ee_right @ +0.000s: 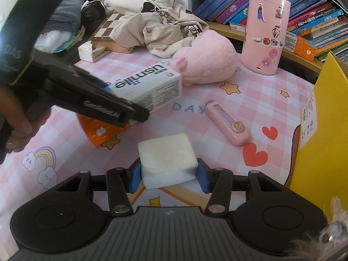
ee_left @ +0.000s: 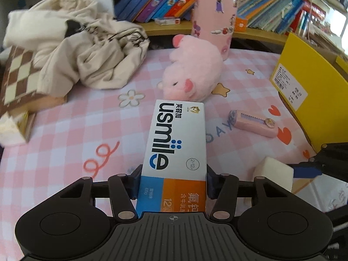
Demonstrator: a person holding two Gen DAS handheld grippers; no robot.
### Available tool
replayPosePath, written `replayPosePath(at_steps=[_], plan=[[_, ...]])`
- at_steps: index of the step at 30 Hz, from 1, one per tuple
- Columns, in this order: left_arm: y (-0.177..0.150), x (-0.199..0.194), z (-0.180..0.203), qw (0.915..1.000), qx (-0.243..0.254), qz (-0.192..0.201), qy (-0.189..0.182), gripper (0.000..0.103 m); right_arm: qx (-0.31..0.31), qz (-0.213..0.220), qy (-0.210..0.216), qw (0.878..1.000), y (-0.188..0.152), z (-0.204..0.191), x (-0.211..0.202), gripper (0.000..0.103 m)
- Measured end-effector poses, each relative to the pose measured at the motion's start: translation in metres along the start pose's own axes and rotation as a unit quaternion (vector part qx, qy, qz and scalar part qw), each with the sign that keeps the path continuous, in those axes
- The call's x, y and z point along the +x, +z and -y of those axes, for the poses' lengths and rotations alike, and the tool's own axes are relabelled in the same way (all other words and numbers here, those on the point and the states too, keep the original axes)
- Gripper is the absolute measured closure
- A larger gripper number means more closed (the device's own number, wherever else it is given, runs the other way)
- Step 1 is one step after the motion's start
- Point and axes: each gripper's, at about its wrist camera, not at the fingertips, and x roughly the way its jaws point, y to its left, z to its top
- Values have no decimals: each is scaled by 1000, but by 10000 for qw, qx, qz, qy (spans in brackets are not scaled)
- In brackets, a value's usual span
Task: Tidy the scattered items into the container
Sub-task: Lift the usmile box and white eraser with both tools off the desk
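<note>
Left tool (ee_left: 173, 180) pinches the usmile toothpaste box (ee_left: 176, 143) by its long sides; box angled up off the pink checkered worktop (ee_left: 65, 130), far end near the pink plush pig (ee_left: 193, 74). Right tool (ee_right: 168, 176) clamps the white sponge block (ee_right: 166, 159) between its blue pads (ee_right: 135, 177). Pink utility knife (ee_right: 227, 125) lies loose on the worktop, between the sponge and the yellow box (ee_right: 322, 148) at right. Pink canister (ee_right: 266, 30) stands upright behind the pig.

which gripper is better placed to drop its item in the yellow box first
Right, probably. The right gripper grips the white sponge close beside the yellow box; the left gripper, holding the toothpaste box, sits farther away.
</note>
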Motion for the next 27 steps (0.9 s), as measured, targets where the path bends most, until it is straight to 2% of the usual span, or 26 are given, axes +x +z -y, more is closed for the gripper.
replayPosePath(at_steps=[5,12,17,27], plan=[[-20,-21,-7,9981,-591,18,-147,51,69,-10,-22,10000,-2,0,-6,56],[-50,-50,-10,9878,-1420,21,-641,50,41,31,59,10000,-6,-11,-19,56],[-68,-64,-6,9824,-1713,48,-747,50,8,67,126,9999,-11,-21,-32,56],[-92,-93,-4,9787,-1900,229,-741,50,-1,111,12,9999,-27,-33,-59,57]])
